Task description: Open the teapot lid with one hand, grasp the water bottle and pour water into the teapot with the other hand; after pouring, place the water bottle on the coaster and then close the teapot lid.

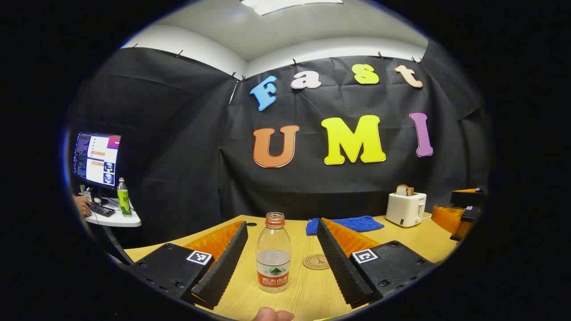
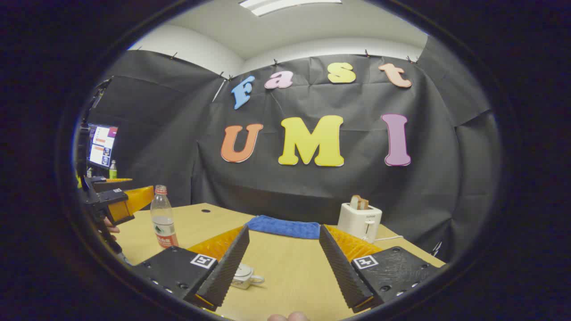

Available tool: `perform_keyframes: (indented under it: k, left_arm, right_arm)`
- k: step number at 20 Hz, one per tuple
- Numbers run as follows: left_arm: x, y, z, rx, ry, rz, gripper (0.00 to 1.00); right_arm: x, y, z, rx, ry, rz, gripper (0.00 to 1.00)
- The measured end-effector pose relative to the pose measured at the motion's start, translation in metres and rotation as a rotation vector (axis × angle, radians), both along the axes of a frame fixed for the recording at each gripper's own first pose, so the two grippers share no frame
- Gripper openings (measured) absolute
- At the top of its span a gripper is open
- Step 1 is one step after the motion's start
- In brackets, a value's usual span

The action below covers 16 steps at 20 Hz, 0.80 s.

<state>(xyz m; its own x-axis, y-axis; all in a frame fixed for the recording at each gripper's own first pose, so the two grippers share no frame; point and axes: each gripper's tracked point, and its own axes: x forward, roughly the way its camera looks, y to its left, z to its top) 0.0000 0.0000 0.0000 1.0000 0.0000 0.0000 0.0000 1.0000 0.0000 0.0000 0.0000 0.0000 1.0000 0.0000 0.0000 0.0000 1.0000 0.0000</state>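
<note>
On the wooden table (image 1: 250,290), the water bottle (image 1: 273,254) stands upright between the left gripper's (image 1: 283,294) spread fingers, untouched, with the coaster (image 1: 316,261) just beside it. Farther right, the right gripper (image 2: 283,294) gapes above the table, the teapot (image 2: 244,276) by 1 finger.

L tongs (image 1: 282,267) & R tongs (image 2: 282,272) both spread wide, held level

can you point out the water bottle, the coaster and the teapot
water bottle (image 1: 273,256), left gripper view, on its clear body above the label
coaster (image 1: 316,261), left gripper view, on its flat top face
teapot (image 2: 244,275), right gripper view, on its white body beside the handle
</note>
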Motion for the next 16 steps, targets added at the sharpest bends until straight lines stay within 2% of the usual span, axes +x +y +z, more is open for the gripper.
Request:
perform_keyframes:
  k: [3,4,8,10,12,14,16]
  left_arm:
    - [-0.003,-0.009,0.002,-0.003,0.013,-0.017,0.98]
    - [-0.003,-0.010,0.000,-0.013,0.032,-0.016,0.98]
    - [-0.004,-0.008,-0.005,-0.036,0.066,-0.002,0.98]
    - [-0.005,-0.002,-0.007,-0.022,0.056,0.006,0.98]
    - [-0.005,-0.004,-0.011,-0.006,0.053,0.000,0.98]
    - [-0.003,-0.007,-0.014,0.024,0.056,-0.013,0.98]
    - [-0.003,-0.001,-0.015,0.009,0.061,-0.008,0.98]
  right_arm:
    - [-0.003,-0.013,-0.008,0.032,0.028,-0.010,0.95]
    - [-0.003,-0.014,-0.011,0.043,0.050,-0.009,0.97]
    - [-0.010,-0.013,-0.016,0.056,0.114,-0.008,0.95]
    - [-0.019,-0.002,-0.013,0.079,0.082,0.023,0.98]
    - [-0.028,0.008,0.005,0.098,-0.016,0.048,0.95]
    - [-0.028,-0.001,0.018,0.105,-0.068,-0.010,0.95]
    - [-0.021,0.002,0.021,0.120,-0.064,-0.028,0.96]
